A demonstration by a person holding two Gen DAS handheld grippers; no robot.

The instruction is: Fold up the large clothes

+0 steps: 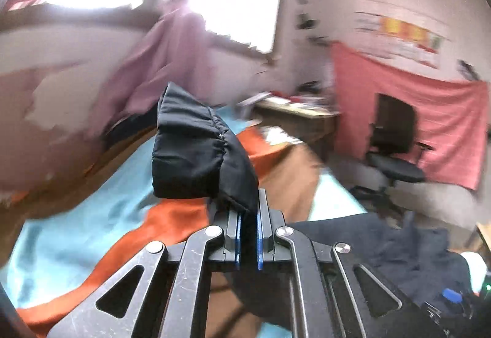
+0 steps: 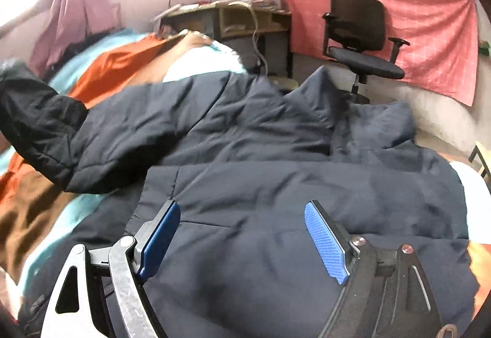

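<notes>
The left gripper (image 1: 248, 209) has its jaws clamped on the sleeve cuff (image 1: 196, 147), lifted left of the jacket (image 2: 276, 154); the right gripper (image 2: 242, 233), jaws wide and empty, hovers over its body

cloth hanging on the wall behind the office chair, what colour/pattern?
Salmon-pink wall cloth with a faint pale grid of thin lines. Clearest in the right wrist view, behind the black office chair.

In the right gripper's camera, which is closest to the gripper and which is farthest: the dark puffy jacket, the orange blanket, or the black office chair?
From the right gripper:
1. Dark puffy jacket, right under the open fingers.
2. Orange blanket, on the bed beyond the jacket, to the left.
3. Black office chair, across the room by the pink wall cloth, upper right.
</notes>
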